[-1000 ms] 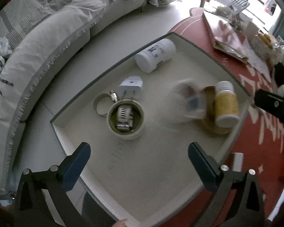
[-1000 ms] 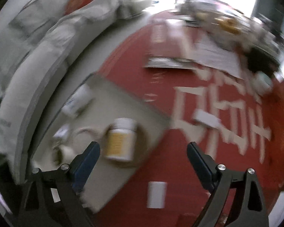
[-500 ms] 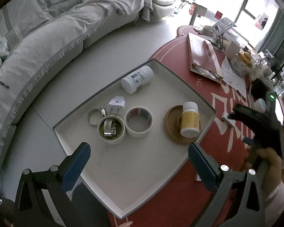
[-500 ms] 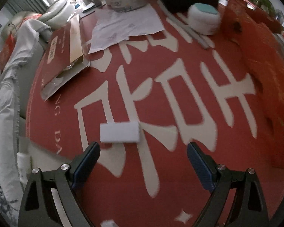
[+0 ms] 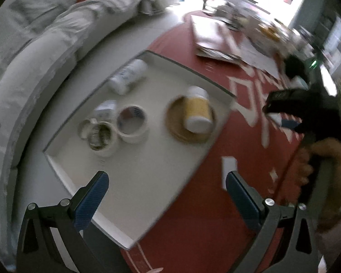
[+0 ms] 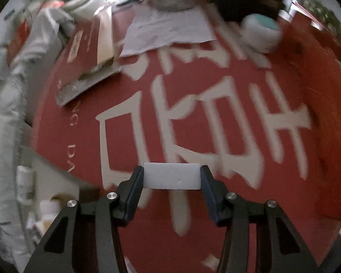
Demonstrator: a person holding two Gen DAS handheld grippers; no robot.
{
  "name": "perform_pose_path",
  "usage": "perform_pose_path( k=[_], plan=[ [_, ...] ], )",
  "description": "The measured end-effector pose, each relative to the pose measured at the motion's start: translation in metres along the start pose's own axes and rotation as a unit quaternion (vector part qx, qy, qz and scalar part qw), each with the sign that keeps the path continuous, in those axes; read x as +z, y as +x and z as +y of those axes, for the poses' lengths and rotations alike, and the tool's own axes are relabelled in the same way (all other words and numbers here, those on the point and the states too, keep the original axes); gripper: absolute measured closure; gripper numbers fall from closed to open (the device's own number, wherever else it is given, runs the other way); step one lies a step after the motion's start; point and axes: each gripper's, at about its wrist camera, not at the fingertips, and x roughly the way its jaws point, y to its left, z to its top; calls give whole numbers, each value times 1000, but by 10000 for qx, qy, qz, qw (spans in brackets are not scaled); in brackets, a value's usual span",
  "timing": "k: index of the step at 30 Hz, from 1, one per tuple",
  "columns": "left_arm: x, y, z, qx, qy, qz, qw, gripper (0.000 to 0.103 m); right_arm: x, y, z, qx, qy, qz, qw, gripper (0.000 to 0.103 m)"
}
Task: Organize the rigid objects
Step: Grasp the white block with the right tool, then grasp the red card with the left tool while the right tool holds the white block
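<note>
My right gripper (image 6: pixel 172 179) is shut on a white rectangular block (image 6: pixel 171 179), holding it by its two short ends over the red table mat (image 6: pixel 193 104). In the left wrist view the right gripper (image 5: pixel 291 107) shows as a black body at the right. My left gripper (image 5: pixel 164 190) is open and empty above the near edge of the white tray (image 5: pixel 147 173). The tray holds a yellow pill bottle (image 5: pixel 196 111) lying on a cork coaster (image 5: pixel 177 132), a white bottle (image 5: pixel 127 76), tape rolls (image 5: pixel 131 122) and a white plug (image 5: pixel 105 110).
A second white block (image 5: pixel 229 167) lies on the mat right of the tray. A flat red box (image 6: pixel 86 52), papers (image 6: pixel 166 29) and a white-teal jar (image 6: pixel 261 31) stand at the far side. A grey sofa (image 5: pixel 34 52) curves along the left.
My right gripper moved onto the white block and closed on it. The left gripper swung right and closer to the tray.
</note>
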Motion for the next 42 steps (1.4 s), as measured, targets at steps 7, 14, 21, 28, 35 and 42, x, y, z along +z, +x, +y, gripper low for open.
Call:
perform_pose_path(
  k=[7,14,21,28,35,42],
  plan=[
    [-43,17,-82,-272,1402,107,9897,0,-65,-78,-83,8,-100,-385,9992,52],
    [-78,9,-137,-708,4002,-885,9094,0,-135,-113,-144,136,130,-282,9994,52],
    [-81,32,-165,-1221,5937,-555,7934,0,-169,-121,-173,240,486,-101,9985,52],
    [-105,45,-169,-1391,6905,-407,7086,0,-173,-125,-183,204,680,-46,9975,52],
    [-84,61,-177,-1572,6505,625,7404,0,-174,-128,-183,239,729,-8,9971,52],
    [-99,49,-166,-1725,6272,833,7549,26,-180,-136,-182,368,769,-50,9963,52]
  ],
)
